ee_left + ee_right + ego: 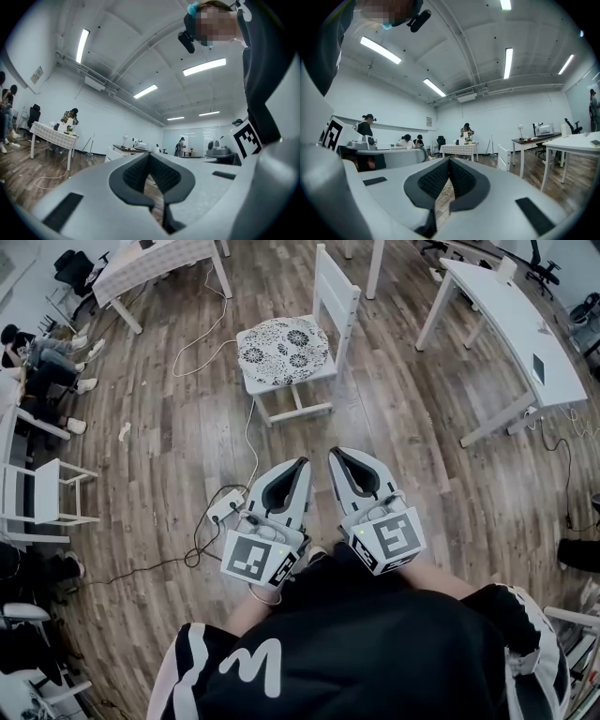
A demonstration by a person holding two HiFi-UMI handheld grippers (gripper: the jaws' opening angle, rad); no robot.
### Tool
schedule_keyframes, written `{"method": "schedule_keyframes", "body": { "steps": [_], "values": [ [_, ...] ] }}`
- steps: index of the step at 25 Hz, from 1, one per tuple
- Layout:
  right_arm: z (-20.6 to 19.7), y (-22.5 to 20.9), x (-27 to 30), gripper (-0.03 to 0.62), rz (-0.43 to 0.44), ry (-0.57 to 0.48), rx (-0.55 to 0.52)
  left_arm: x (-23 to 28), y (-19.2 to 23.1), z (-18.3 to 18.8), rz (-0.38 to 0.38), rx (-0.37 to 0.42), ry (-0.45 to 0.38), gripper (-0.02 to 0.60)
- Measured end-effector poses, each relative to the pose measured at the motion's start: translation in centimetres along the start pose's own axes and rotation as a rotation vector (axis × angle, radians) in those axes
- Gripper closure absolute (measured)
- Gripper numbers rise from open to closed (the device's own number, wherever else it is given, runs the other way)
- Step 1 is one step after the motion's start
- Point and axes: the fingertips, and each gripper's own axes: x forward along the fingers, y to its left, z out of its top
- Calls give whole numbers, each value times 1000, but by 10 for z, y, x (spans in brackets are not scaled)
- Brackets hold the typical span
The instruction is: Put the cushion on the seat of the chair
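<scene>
Item: cushion [284, 351], black-and-white floral pattern; found lying flat on the seat of the white chair [336, 292], most of the seat being covered by it; the placing step is judged complete. Left gripper [301, 463] and right gripper [335, 454] are held side by side close to the person's body, well apart from the chair and pointed level toward it; the jaws of each are seen closed together with nothing between them, as shown in the left gripper view and the right gripper view. Next move, as judged: little is called for beyond a check that the cushion sits square on the seat; any correction would require the jaws to be opened and brought forward to the chair. Surface: dark wooden plank floor [422, 484], crossed by a white cable [248, 432] that is run to a power strip [225, 507]. Room: a long white bench [511, 320] at right; a bench under a checked cloth [150, 259] at upper left; seated persons [42, 352] at the left edge.
</scene>
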Motion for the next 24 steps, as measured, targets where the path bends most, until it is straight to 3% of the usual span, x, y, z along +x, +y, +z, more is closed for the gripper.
{"method": "schedule_keyframes", "body": {
  "steps": [24],
  "values": [
    [0, 14, -2, 576, 12, -10, -10, -15, 1, 0, 4, 4, -10, 578]
  ]
}}
